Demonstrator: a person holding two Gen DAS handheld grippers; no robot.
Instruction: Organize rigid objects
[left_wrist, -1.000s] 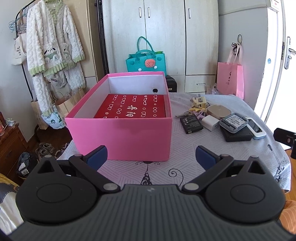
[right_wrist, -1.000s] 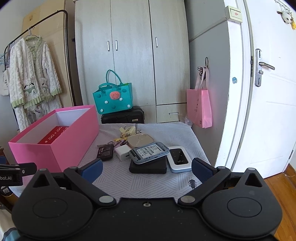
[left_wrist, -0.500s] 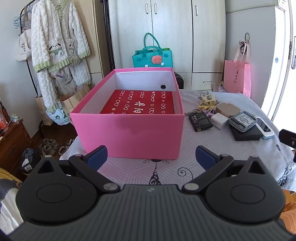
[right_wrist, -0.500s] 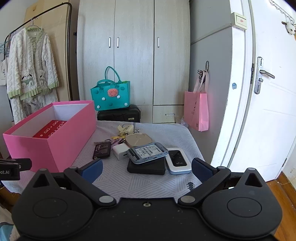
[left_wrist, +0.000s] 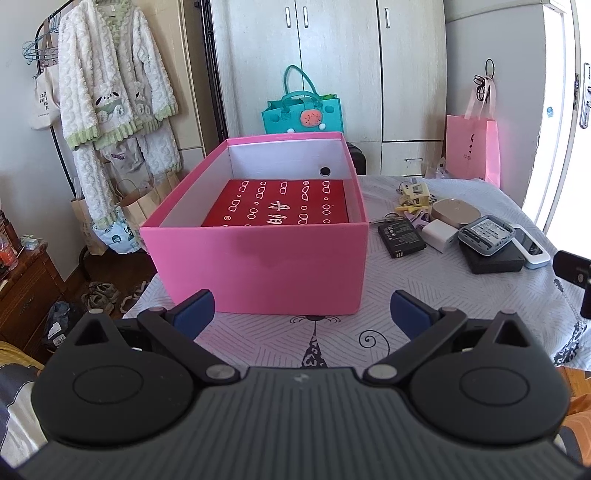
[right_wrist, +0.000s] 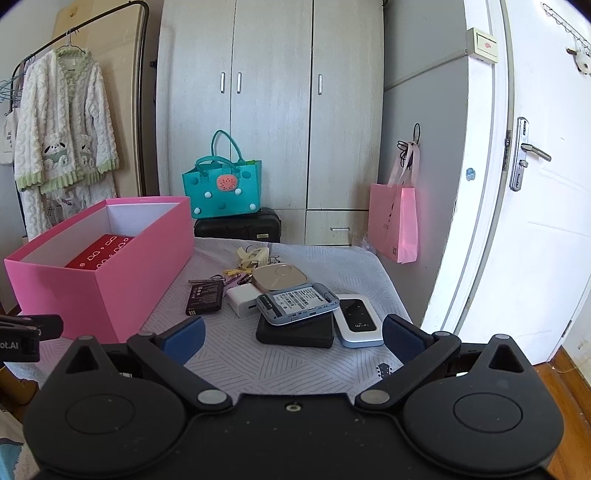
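Note:
An open pink box (left_wrist: 258, 266) (right_wrist: 107, 284) stands on the patterned table, with a flat red box (left_wrist: 280, 203) lying inside it. To its right lie small devices: a black battery (right_wrist: 205, 297), a white charger (right_wrist: 242, 300), a beige round case (right_wrist: 279, 277), a grey-blue router (right_wrist: 298, 303) on a black block (right_wrist: 295, 332), a white WiFi unit (right_wrist: 357, 319) and keys (right_wrist: 245, 258). My left gripper (left_wrist: 301, 312) hangs open just before the pink box. In front of the devices my right gripper (right_wrist: 293, 338) is open and holds nothing.
Behind the table stand a wardrobe (right_wrist: 269, 110), a teal bag (right_wrist: 221, 188) on a black case (right_wrist: 238, 225), and a pink paper bag (right_wrist: 397, 225). A white door (right_wrist: 535, 184) is at the right. A robe (left_wrist: 114, 85) hangs on a rack at the left.
Both grippers have drawn back a little and risen; the box and devices look slightly farther and lower. Nothing on the table has moved. Both stay open.

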